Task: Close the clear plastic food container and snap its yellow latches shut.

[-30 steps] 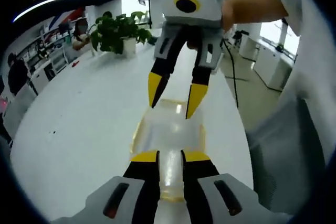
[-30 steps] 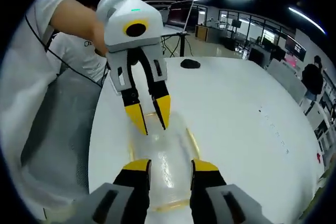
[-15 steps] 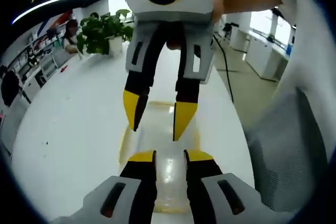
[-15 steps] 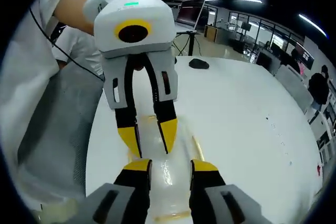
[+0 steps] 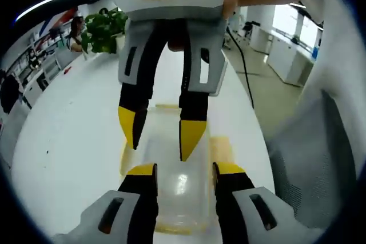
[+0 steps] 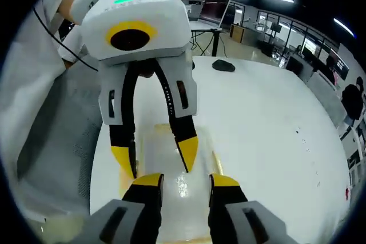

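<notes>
The left hand-held gripper point(image 5: 184, 170) now has its yellow-tipped black jaws spread wider than half a second ago, straddling the clear rectangular plastic food container point(image 5: 171, 198) with nothing pinched between them. The right hand-held gripper point(image 6: 179, 181) holds its jaws parted as before, also gripping nothing, over the same container. Each tool has drawn nearer the other: the right one looms larger in the left gripper view, its tips point(image 5: 191, 135) hanging just above the lid, and the left one does likewise in the right gripper view. I judge both are closing in on the box to press the lid or work the latches, none visibly snapped yet. The container sits on the white worktop point(image 5: 68, 135) near the edge by the person. The left gripper view shows a yellow latch flap point(image 5: 222, 146) lying outward at the container's side and a potted green plant point(image 5: 102, 28) beyond; the right gripper view instead shows a dark computer mouse point(image 6: 223, 66) farther along the worktop.
</notes>
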### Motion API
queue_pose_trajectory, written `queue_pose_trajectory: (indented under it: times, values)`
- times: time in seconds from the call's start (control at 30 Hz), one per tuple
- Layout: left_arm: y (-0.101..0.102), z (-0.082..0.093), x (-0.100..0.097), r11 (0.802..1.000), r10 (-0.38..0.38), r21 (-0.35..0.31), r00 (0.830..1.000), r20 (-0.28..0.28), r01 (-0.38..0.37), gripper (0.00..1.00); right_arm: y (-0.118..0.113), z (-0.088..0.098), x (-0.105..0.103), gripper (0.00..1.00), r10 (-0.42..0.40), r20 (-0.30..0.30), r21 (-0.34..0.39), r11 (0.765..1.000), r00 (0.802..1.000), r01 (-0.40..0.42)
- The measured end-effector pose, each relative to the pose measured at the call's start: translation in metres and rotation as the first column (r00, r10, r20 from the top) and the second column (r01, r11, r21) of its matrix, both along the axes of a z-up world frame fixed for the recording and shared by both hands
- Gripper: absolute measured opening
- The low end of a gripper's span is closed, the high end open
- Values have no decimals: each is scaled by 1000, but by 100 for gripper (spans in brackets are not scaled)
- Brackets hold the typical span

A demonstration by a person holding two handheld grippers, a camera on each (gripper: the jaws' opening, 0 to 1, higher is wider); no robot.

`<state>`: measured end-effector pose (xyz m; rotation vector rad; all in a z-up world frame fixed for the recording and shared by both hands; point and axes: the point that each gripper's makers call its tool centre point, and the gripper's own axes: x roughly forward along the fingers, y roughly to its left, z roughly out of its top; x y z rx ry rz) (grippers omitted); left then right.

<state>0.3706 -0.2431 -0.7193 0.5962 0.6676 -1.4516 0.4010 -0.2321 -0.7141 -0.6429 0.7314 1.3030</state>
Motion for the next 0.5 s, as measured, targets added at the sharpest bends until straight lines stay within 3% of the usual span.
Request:
queue_pose_trajectory:
  times: [0.07, 0.2, 0.3, 0.5]
  values:
    - [-1, -1, -4, 1000, -10, 9, 1000, 9, 10, 51, -1, -2, 2, 38, 6, -3, -10, 1000, 1000, -6]
    - [1, -4, -1, 999, -20, 41, 998, 59, 18, 52, -2, -7, 5, 47, 7, -5, -32, 999, 1000, -8]
    - [2, -4, 0, 999, -19, 38, 998, 64, 17, 51, -4, -10, 8, 54, 2, -4, -46, 999, 1000, -2]
    - [1, -6, 0, 998, -36, 59, 994, 100, 31, 52, -8, -12, 8, 55, 3, -14, -56, 998, 1000, -4]
